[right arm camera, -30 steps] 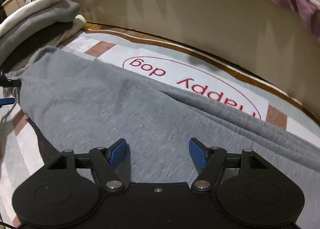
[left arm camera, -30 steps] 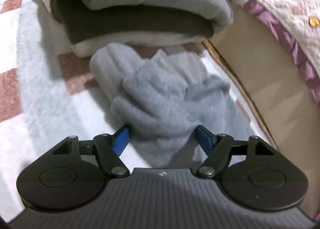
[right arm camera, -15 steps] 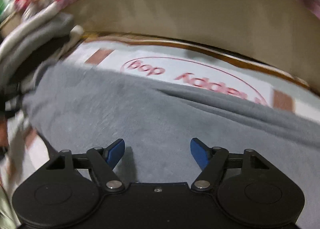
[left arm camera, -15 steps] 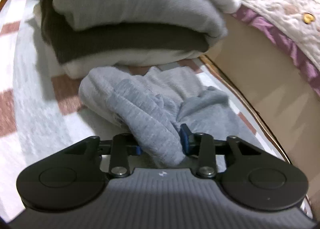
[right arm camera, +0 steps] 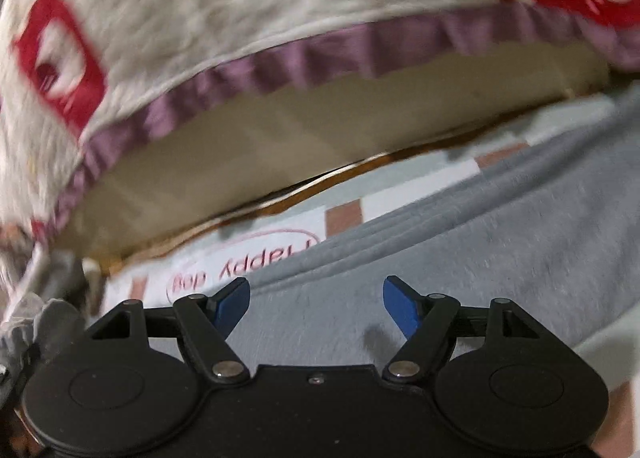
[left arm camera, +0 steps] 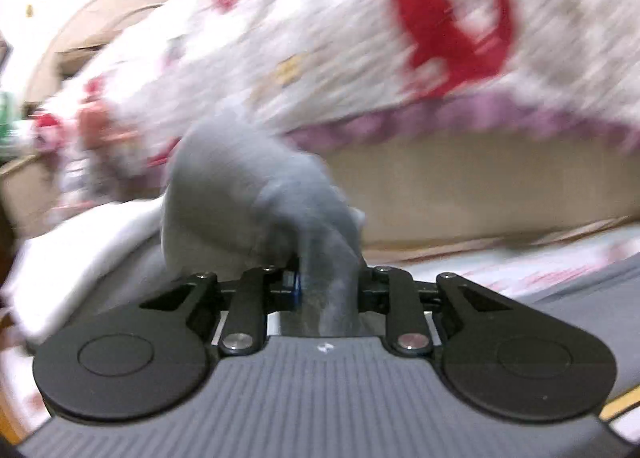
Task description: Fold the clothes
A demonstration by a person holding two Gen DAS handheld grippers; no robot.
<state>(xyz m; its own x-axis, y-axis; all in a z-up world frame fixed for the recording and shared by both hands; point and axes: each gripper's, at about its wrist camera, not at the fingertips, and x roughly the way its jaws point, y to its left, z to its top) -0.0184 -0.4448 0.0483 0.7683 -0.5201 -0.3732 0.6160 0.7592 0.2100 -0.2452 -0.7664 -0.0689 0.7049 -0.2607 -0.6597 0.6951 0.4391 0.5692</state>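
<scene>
My left gripper (left arm camera: 326, 282) is shut on a bunched end of the grey garment (left arm camera: 248, 198) and holds it lifted above the mat; the view is blurred. The rest of the grey garment (right arm camera: 460, 254) lies spread on the checked mat (right arm camera: 420, 182) in the right wrist view. My right gripper (right arm camera: 316, 300) is open and empty, low over the grey cloth, its blue fingertips (right arm camera: 234, 300) apart.
A quilt with red patterns and a purple frill (right arm camera: 280, 62) hangs over a beige bed side (right arm camera: 300, 138) just beyond the mat. A "Happy dog" print (right arm camera: 248, 258) shows on the mat. White folded clothing (left arm camera: 88, 254) lies at the left.
My left gripper closed on the grey cloth end and lifted it, swinging up toward the bed. My right gripper stayed open and shifted over the spread cloth.
</scene>
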